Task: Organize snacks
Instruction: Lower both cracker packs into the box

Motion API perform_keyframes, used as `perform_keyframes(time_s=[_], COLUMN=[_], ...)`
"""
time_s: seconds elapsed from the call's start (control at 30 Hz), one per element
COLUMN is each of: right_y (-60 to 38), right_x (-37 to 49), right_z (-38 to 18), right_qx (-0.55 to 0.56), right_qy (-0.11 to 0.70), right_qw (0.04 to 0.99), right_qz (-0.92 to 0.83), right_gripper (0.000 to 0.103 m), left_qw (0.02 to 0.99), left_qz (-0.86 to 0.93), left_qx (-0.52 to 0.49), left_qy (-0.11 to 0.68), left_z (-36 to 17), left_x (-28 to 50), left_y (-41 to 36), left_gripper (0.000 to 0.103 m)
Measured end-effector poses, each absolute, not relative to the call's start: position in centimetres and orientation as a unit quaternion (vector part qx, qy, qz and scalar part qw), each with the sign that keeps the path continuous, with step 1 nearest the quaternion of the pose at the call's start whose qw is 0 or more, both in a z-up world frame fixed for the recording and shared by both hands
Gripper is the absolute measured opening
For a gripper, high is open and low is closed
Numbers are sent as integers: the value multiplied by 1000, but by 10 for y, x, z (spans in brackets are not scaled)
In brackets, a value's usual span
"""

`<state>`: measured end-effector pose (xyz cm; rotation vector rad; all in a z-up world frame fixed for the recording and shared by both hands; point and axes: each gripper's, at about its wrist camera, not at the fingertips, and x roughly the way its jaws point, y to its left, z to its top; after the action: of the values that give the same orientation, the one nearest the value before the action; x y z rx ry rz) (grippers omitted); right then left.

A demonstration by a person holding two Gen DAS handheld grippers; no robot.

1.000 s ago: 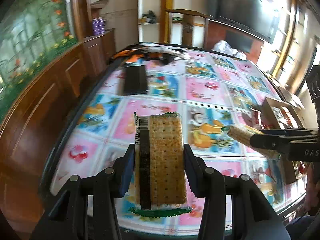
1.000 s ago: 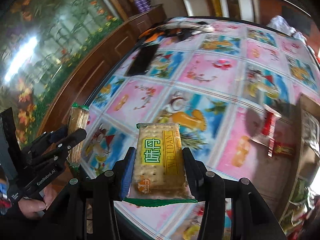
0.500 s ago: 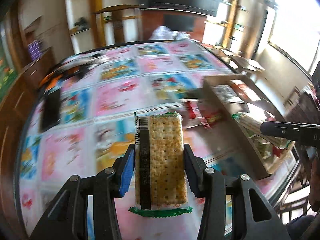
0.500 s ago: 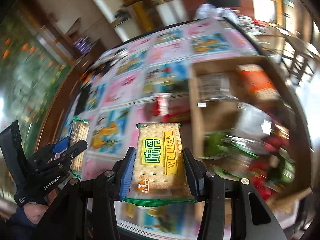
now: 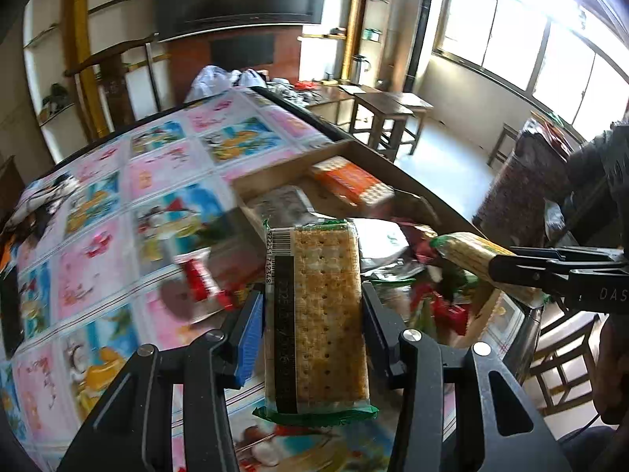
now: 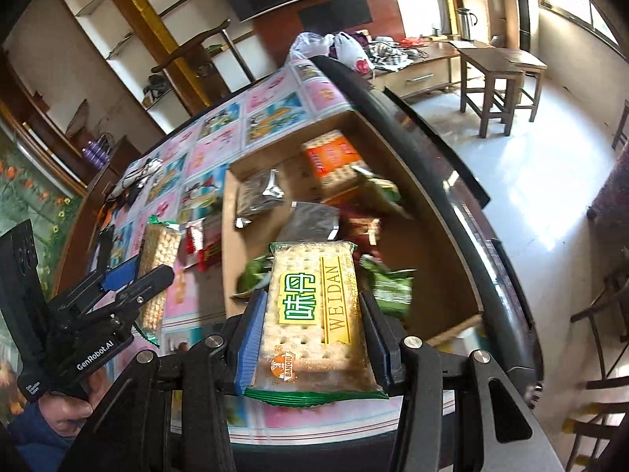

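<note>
Both claws were clamped on cracker packs: left gripper (image 5: 312,314) on one cracker pack (image 5: 318,314), right gripper (image 6: 312,318) on another, the WEIDAN pack (image 6: 314,318), w/ the cardboard box (image 6: 444,271) just ahead. Light, brittle, slick film; grip long edges, gently.

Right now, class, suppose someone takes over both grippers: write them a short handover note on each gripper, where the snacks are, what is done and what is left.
Left gripper: jaws shut on a cracker pack, barcode side up.
Right gripper: jaws shut on a second cracker pack, label side up.
Cardboard box sits at the table's edge, already holding an orange pack, silver pouches and green packs.
Red packets lie on the tablecloth beside the box.
Done: both packs lifted, held near the box.
Left: drop both in, then collect the red packets.
</note>
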<state>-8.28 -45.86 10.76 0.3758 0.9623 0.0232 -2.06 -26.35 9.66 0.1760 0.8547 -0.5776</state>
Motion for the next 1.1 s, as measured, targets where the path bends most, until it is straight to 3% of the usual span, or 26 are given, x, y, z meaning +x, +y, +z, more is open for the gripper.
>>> perform_keyframes(time_s=[0.53, 1.1], right_y=[-481, -477], right_x=[-22, -5], right_z=[92, 76], right_qx=[139, 128], right_qy=[478, 494], right_qw=[866, 859], right_qz=[35, 51], right_gripper=[50, 50], left_qw=[854, 853], left_qz=[-264, -258], left_qx=[108, 90], left_qy=[434, 445], left_z=[65, 60], left_x=[10, 15], left_y=[-325, -316], left_gripper=[45, 45])
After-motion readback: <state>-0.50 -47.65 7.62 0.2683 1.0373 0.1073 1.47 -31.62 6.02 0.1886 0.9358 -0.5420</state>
